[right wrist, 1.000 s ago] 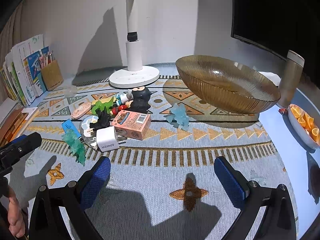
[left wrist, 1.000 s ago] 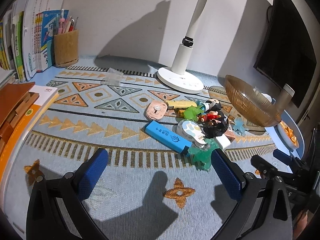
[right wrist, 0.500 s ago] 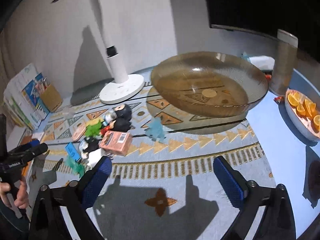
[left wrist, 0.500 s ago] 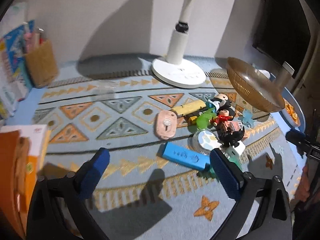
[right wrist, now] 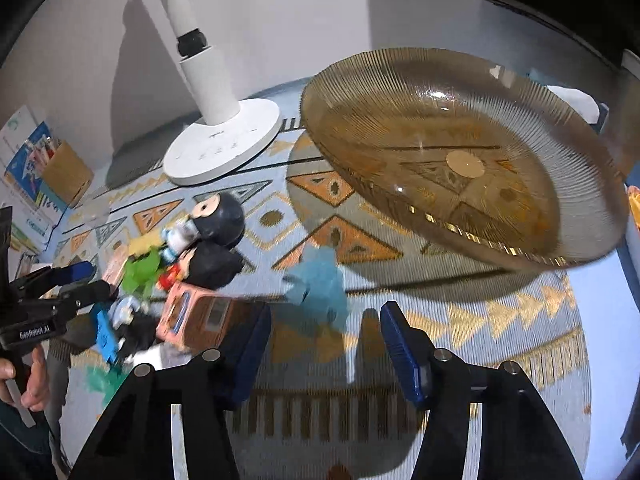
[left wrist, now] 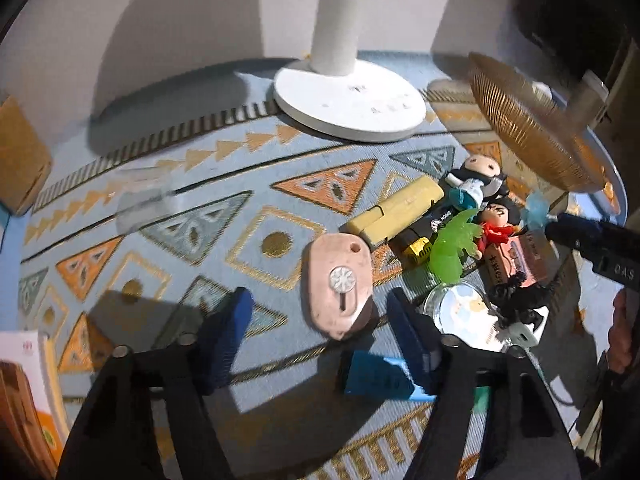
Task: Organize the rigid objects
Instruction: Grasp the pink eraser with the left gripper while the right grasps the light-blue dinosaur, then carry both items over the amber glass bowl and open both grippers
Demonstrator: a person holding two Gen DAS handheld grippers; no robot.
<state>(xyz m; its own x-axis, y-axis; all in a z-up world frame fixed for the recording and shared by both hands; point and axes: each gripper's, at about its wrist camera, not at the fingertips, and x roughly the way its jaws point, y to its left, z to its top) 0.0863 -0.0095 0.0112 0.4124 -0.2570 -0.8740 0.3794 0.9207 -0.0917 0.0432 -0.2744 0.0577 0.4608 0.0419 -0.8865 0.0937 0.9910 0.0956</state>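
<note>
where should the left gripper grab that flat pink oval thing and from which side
Take the pink oval piece across its narrow width, one finger on each long edge, coming down from above. It lies flat on the patterned mat, long axis roughly in line with the open left gripper. Its left edge is free; the clutter sits to its right, so keep the right finger tight against the piece.

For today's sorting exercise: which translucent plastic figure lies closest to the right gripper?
The pale blue translucent figure, just ahead of the right gripper; the green one lies farther left.
</note>
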